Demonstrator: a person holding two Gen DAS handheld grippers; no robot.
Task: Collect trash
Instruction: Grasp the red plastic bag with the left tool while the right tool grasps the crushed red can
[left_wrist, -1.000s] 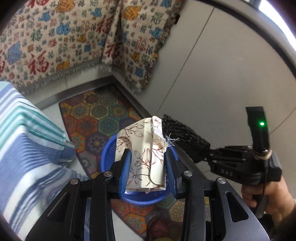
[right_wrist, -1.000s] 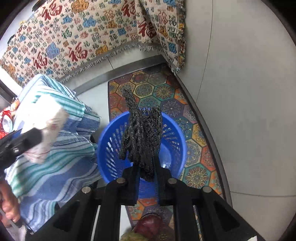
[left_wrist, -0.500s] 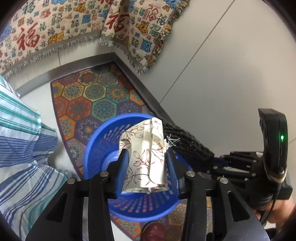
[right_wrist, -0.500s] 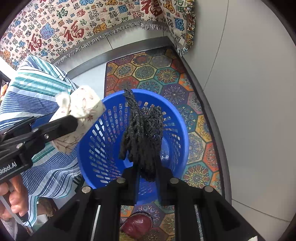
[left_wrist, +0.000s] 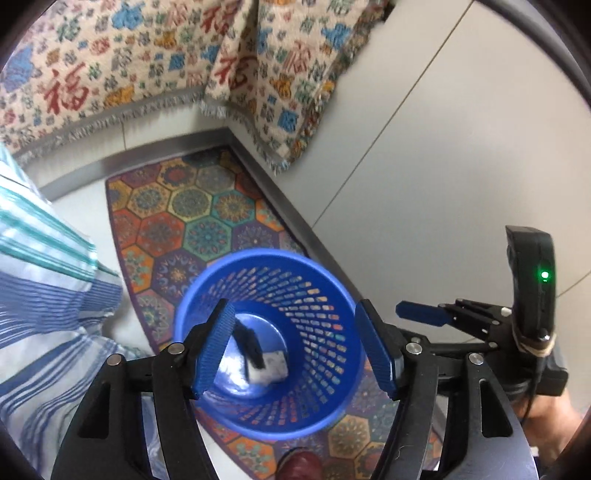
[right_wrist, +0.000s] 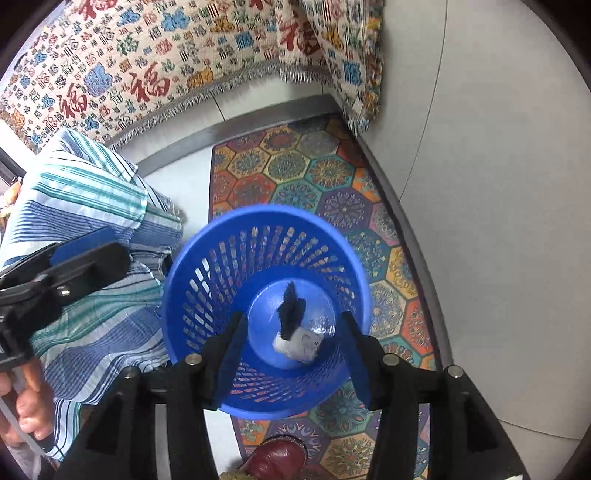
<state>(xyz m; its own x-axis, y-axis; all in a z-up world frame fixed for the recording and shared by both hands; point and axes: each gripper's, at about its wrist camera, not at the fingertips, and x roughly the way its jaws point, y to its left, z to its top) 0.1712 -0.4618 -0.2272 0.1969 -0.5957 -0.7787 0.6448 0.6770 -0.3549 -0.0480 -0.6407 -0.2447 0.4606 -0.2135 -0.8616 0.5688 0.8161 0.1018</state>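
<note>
Left gripper (left_wrist: 295, 347) fingers spread wide, nothing between them, over the blue basket (left_wrist: 332, 288). Right gripper (right_wrist: 293, 350) fingers also spread and empty, above the same basket (right_wrist: 207, 266). Both trash pieces lie on the basket bottom: a black cloth (right_wrist: 291, 310) resting partly on a white floral wad (right_wrist: 301, 345), touching. Basket stands on a colorful hexagon-pattern rug (right_wrist: 332, 184), beside a blue striped cloth (right_wrist: 85, 206). Patterned blanket (right_wrist: 147, 66) hangs behind. Red shoe (right_wrist: 275, 458) at bottom edge.
</note>
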